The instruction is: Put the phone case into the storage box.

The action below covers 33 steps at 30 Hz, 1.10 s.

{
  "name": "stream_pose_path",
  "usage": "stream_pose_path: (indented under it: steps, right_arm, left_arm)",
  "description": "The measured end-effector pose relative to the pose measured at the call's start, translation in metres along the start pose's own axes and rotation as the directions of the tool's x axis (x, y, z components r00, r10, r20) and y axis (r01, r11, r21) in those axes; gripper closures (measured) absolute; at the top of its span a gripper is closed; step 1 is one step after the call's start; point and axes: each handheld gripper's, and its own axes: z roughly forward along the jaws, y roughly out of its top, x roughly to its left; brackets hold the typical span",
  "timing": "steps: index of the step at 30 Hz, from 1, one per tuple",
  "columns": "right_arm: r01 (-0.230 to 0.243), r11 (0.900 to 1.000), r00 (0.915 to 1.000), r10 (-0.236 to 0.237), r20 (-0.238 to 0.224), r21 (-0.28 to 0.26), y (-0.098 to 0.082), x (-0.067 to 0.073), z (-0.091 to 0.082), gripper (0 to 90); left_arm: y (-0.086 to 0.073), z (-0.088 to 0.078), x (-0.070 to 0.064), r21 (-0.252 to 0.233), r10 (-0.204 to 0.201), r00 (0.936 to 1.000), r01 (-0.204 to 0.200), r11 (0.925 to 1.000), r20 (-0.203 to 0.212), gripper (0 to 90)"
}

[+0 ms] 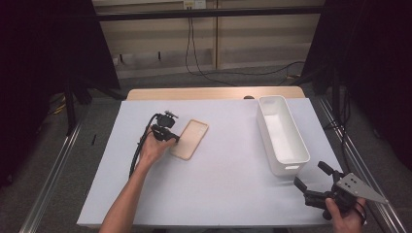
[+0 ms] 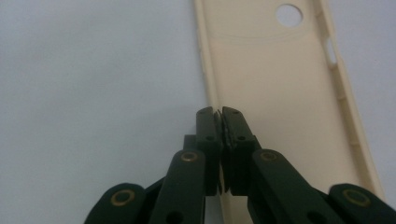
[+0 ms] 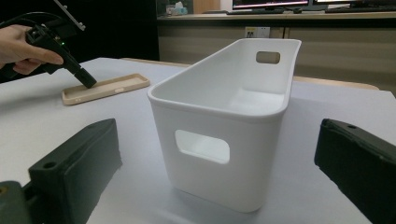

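Where the left gripper (image 2: 220, 112) meets the case (image 2: 280, 116), its jaws are pinched together over the case's left side wall, and the pinched stretch of wall is hidden between them. The near end of the case is cut off at the bottom of the left gripper view, behind the jaws. From above, the case (image 1: 190, 139) lies flat, open side up, left of the table's (image 1: 218, 179) middle, and the left hand (image 1: 154, 148) covers part of the gripper (image 1: 172, 139). The right gripper (image 1: 308, 175) sits at the table's near right corner, jaws spread wide and holding nothing, just beside the near end of the white bin (image 1: 282, 133). The bin (image 3: 224, 140) stands upright with its floor partly hidden by its own walls. A broad bare stretch of table lies between case and bin.
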Motion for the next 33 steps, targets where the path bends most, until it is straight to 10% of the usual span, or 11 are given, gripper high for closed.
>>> stream_pose_path:
  steps: [21, 33]
  right_arm:
    - [0.000, 1.000, 1.0000, 0.000, 0.002, 0.001, 0.000, 0.000, 0.000, 0.2]
    - [-0.001, 1.000, 1.0000, 0.001, 0.004, 0.000, 0.000, 0.000, 0.000, 0.1]
  left_arm:
    - [-0.009, -0.004, 0.001, -0.072, -0.033, 0.9991, 0.035, 0.9968, 0.025, 87.6]
    - [-0.021, -0.015, 0.000, -0.198, -0.074, 0.9971, 0.076, 0.9772, 0.019, 87.6]
